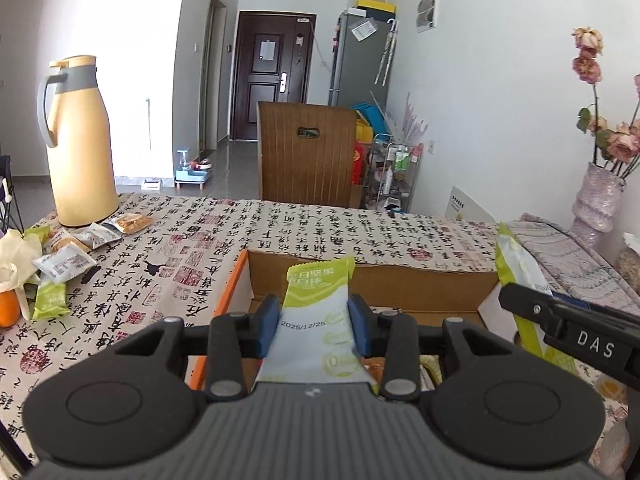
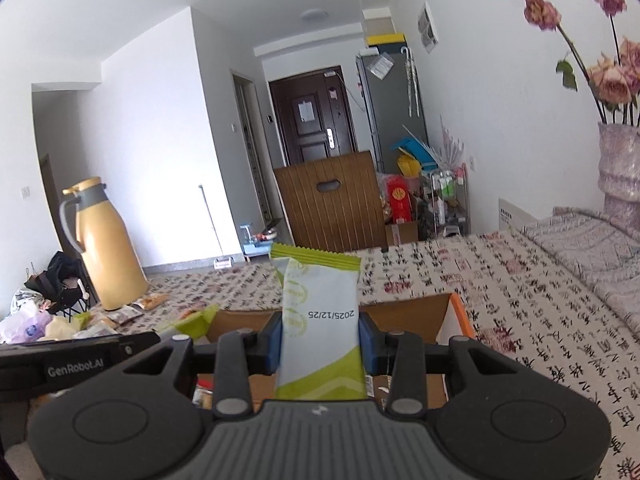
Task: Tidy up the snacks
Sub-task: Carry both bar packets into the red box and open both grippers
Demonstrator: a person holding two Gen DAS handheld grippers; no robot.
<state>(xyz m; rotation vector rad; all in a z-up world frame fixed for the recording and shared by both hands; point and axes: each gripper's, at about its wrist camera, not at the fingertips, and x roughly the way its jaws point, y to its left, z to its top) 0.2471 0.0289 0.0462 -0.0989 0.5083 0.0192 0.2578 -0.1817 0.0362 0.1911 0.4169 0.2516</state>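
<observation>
The left gripper (image 1: 314,322) is clamped across a green-and-white snack packet (image 1: 316,320); the right gripper (image 2: 320,338) pinches a matching packet (image 2: 320,320); both hang over the near cardboard box (image 1: 420,280); light, crinkly, slippery film, I'd say, best gripped mid-body as now.

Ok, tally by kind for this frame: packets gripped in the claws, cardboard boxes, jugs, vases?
Snack packets: 2, one in the left claw, one in the right claw
Cardboard box: 1
Yellow jug: 1
Vase: 1
Total: 5
</observation>
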